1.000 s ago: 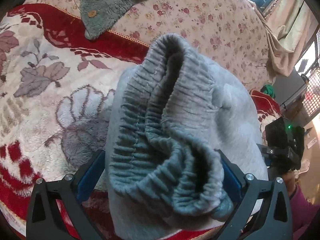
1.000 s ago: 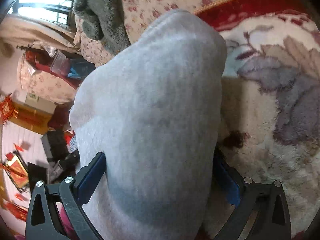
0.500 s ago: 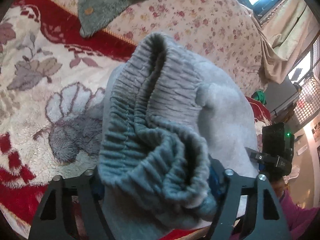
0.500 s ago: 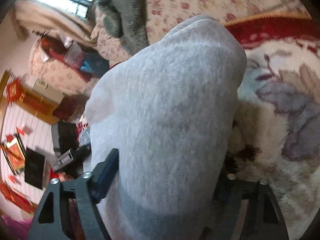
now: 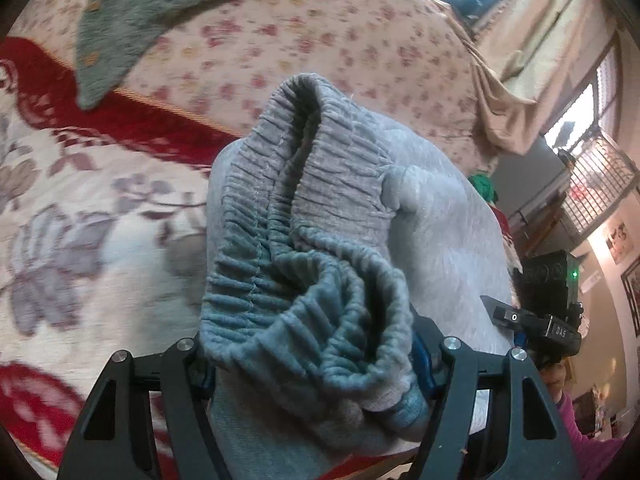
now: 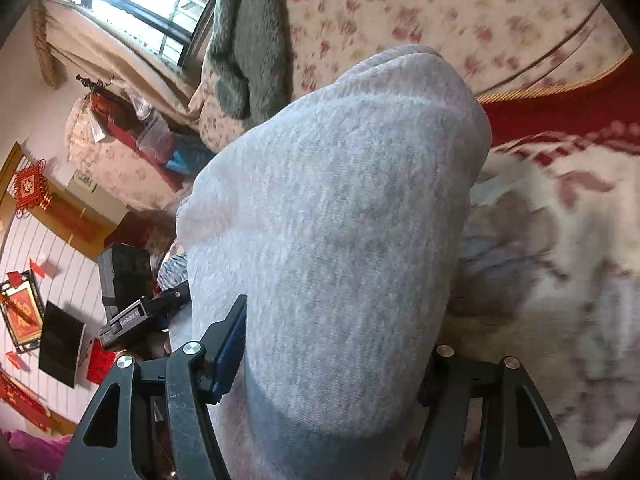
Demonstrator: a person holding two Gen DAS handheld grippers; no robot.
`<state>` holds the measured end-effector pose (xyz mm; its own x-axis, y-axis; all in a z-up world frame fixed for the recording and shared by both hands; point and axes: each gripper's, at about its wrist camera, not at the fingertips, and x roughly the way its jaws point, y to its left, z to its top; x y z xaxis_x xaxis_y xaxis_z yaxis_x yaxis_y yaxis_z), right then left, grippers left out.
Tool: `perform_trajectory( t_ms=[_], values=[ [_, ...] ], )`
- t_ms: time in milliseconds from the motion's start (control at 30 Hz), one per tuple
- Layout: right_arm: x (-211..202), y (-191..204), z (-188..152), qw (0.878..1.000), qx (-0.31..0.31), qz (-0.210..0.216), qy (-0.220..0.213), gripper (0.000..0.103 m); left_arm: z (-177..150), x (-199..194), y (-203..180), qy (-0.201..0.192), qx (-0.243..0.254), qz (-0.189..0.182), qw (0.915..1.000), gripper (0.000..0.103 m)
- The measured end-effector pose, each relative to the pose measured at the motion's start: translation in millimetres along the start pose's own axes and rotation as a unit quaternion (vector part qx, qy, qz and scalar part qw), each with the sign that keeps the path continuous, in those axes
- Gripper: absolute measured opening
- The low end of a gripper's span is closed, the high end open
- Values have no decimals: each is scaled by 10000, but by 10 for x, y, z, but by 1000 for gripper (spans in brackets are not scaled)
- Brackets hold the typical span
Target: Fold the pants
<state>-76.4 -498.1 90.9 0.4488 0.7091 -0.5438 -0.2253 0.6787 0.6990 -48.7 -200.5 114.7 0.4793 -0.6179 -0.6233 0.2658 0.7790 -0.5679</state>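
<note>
The grey pants (image 5: 436,236) fill both views. In the left wrist view their bunched elastic waistband (image 5: 304,248) stands up between my left gripper's fingers. My left gripper (image 5: 312,364) is shut on the waistband end and holds it above the bed. In the right wrist view the smooth grey pant fabric (image 6: 340,240) bulges up between the blue pads. My right gripper (image 6: 332,364) is shut on that fabric. The right gripper's black body (image 5: 548,304) shows at the right edge of the left wrist view, and the left gripper's body (image 6: 128,292) shows at the left of the right wrist view.
A red and cream floral blanket (image 5: 80,240) covers the bed below. A pink flowered quilt (image 5: 320,40) lies behind it with a grey-green fleece garment (image 5: 132,20) on top. A beige curtain (image 5: 532,60) and a window are beyond the bed.
Both grippers closed on the pants and lifted them. The views tilted up and the blanket now blurs with motion.
</note>
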Motion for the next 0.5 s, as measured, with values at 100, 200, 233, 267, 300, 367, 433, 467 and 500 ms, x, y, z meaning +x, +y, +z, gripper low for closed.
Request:
perform_trajectory(
  t_ms=[100,200,233,267,300,367,433,467,500],
  values=[
    [-284,-159,8,9998,41,-155,-114,71,-7,206,-264,63,65,-105,9999,70],
    [-526,-336,0,9994,87,-284,-173,71,-48,431,-487,164,63,-187,9997,70],
    [-598,-398,-5,9992,105,-324,-187,71,-64,501,-550,194,66,-191,9996,71],
    [-656,-455,-7,9990,128,-366,-199,71,-84,570,-612,225,83,-186,9995,71],
    [-713,-524,-11,9988,161,-412,-210,71,-108,646,-679,257,102,-177,9995,71],
    [-820,-677,-37,9982,232,-497,-225,71,-147,776,-780,320,107,-170,9993,71],
    [-886,-799,-65,9977,303,-569,-229,71,-189,903,-848,383,160,-139,9990,71],
    [-909,-853,-80,9973,339,-605,-228,71,-216,976,-878,428,156,-125,9989,71],
    [-924,-901,-95,9969,372,-651,-227,71,-239,1023,-888,470,142,-123,9987,71]
  ],
)
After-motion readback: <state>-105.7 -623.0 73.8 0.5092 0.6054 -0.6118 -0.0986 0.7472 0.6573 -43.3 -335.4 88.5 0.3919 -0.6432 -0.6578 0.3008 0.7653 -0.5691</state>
